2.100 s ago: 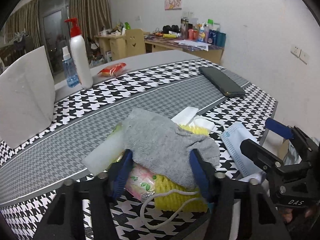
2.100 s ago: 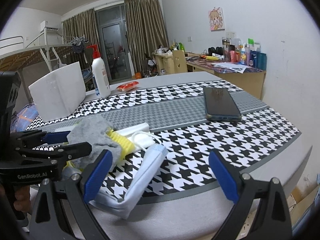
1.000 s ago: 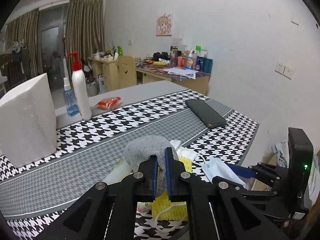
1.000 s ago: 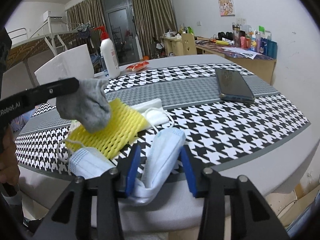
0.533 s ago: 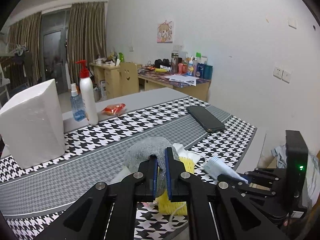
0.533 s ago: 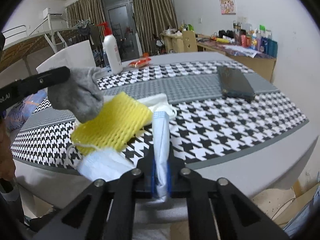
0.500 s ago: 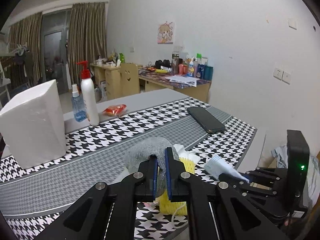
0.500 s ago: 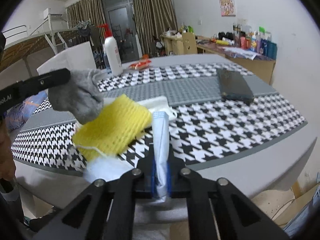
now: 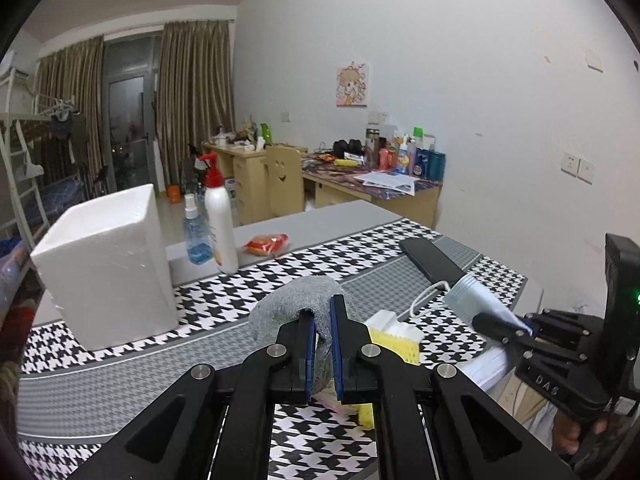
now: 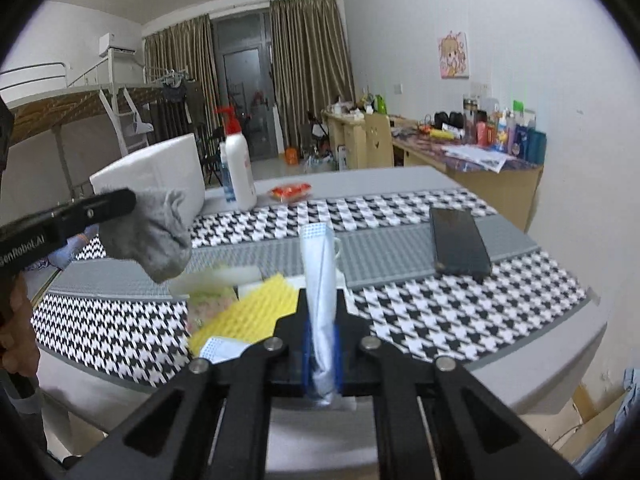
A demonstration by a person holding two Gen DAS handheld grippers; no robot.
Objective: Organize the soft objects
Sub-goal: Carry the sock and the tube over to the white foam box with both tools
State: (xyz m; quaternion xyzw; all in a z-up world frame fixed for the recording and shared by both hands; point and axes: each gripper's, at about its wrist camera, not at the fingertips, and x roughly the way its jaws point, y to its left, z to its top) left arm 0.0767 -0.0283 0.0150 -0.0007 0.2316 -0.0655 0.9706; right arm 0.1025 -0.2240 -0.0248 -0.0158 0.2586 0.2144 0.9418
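Observation:
My left gripper is shut on a grey sock and holds it above the houndstooth table; the sock also hangs at the left of the right wrist view. My right gripper is shut on a light blue face mask, held upright above the table's front edge; the mask shows in the left wrist view. A yellow foam net, a white foam piece and another mask lie on the table below.
A white foam box stands at the left. A lotion pump bottle, a small blue spray bottle and a red snack packet stand behind. A black phone lies at the right.
Both grippers have risen higher above the table with the sock and the mask. The yellow foam net has dropped back onto the table.

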